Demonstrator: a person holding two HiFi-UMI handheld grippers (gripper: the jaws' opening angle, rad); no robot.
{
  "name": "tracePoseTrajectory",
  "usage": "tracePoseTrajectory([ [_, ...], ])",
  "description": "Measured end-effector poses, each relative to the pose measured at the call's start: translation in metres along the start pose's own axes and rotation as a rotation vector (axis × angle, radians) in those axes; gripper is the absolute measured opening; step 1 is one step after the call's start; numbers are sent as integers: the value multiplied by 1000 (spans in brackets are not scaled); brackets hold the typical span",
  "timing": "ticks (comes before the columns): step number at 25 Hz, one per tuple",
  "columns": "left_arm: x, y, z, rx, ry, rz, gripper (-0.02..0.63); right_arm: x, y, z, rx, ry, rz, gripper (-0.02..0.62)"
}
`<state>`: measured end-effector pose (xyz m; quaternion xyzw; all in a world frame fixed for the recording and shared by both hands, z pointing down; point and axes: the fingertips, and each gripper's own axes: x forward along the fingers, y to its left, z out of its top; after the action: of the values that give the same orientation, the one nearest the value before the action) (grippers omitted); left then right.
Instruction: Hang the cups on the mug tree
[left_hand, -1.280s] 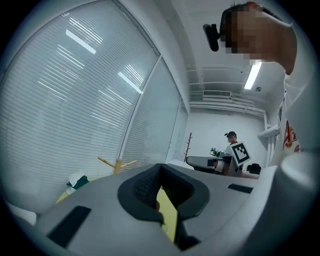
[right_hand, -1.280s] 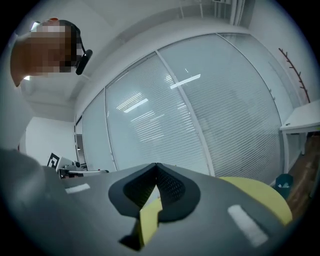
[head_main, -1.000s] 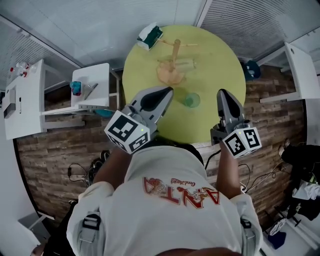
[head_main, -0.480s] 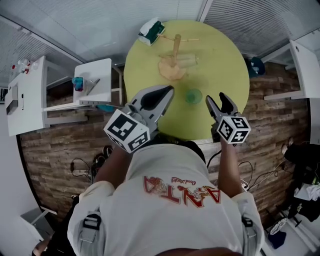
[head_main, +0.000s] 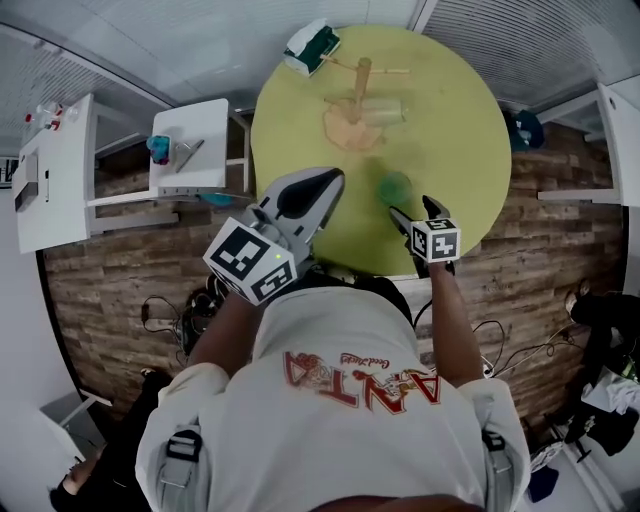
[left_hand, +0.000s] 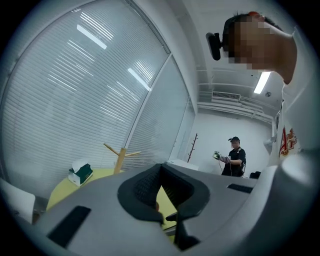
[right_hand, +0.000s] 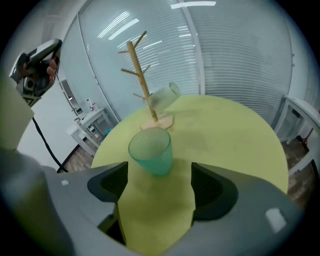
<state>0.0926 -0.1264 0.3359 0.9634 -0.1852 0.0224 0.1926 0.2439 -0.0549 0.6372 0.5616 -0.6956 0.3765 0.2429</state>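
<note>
you're on the pick step for the green cup (right_hand: 151, 150). it stands upright on the bench (head_main: 450, 130), on the near side of the mug tree (right_hand: 142, 75) and apart from its base. your right tool (right_hand: 159, 182) has just been opening. its jaws are wide now with nothing between them. the cup sits just ahead of the tips, lined up with the gap, no pad touching it. your left tool (left_hand: 161, 190) has its jaws together and is empty. a clear cup (right_hand: 162, 97) sits tilted on a lower peg. next move, as i judge it: push the right tool forward so the pads flank the cup wall below the rim, then close gently. it looks like thin plastic, so a nudge could tip it.
</note>
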Motion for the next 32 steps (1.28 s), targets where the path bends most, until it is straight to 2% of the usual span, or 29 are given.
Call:
tracePoseTrajectory([
  [4, -4, 18, -9, -22, 1, 56, 8, 33, 3, -14, -88, 75, 9, 364],
  [8, -12, 30, -19, -50, 22, 120, 8, 59, 4, -21, -215, 103, -1, 364],
  [12, -21, 45, -24, -69, 24, 179, 8, 76, -2, -13, -288, 96, -43, 362],
  [15, -27, 52, -27, -81, 27, 214, 8, 83, 0, 0, -321, 65, -38, 362],
  [25, -28, 62, -29, -92, 21, 258, 8, 104, 7, 42, -302, -7, 7, 350],
  [32, -27, 67, -33, -95, 45, 265, 8, 113, 12, 50, -288, -45, 21, 345],
])
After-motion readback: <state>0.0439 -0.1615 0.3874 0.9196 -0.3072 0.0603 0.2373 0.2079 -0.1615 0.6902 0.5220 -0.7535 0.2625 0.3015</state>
